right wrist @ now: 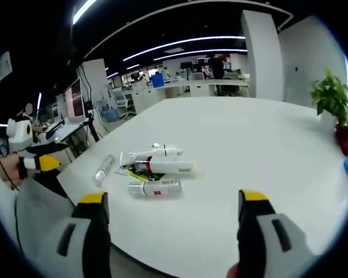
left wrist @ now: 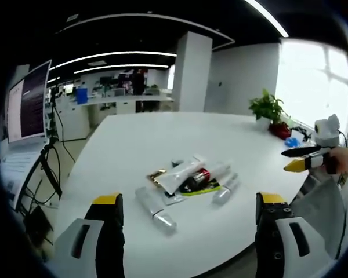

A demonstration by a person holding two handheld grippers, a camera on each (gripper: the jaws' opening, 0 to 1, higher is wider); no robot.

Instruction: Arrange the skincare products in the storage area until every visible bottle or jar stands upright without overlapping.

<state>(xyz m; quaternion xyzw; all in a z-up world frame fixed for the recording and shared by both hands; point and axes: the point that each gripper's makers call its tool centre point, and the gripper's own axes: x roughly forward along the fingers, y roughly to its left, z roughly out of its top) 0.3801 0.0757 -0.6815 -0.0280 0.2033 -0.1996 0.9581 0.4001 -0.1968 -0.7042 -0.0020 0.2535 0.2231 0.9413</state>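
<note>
Left gripper (left wrist: 187, 211): we see its jaws spread wide, nothing between them, held above the near edge of the white bench (left wrist: 162, 136). Right gripper (right wrist: 173, 211): jaws likewise wide and empty, above the bench edge on its own side. In the left gripper view the right gripper enters from the right, yellow tips close together; in the right gripper view the left gripper enters from the left.

Products: all lie flat in one loose pile near the bench edge, none upright. In the left gripper view a clear bottle (left wrist: 155, 210) lies nearest, apart from the pile. Behind it a white tube (left wrist: 181, 174) lies tilted over a dark red-labelled item (left wrist: 198, 179); a second clear bottle (left wrist: 225, 189) lies just right of these. In the right gripper view a red-labelled bottle (right wrist: 155, 187) lies nearest, two white tubes (right wrist: 162, 162) overlap behind it, and a clear bottle (right wrist: 104, 168) lies apart to the left.

Beyond: a potted plant (left wrist: 268, 110) at the far bench edge, a monitor (left wrist: 28, 101) on a stand beside the bench.
</note>
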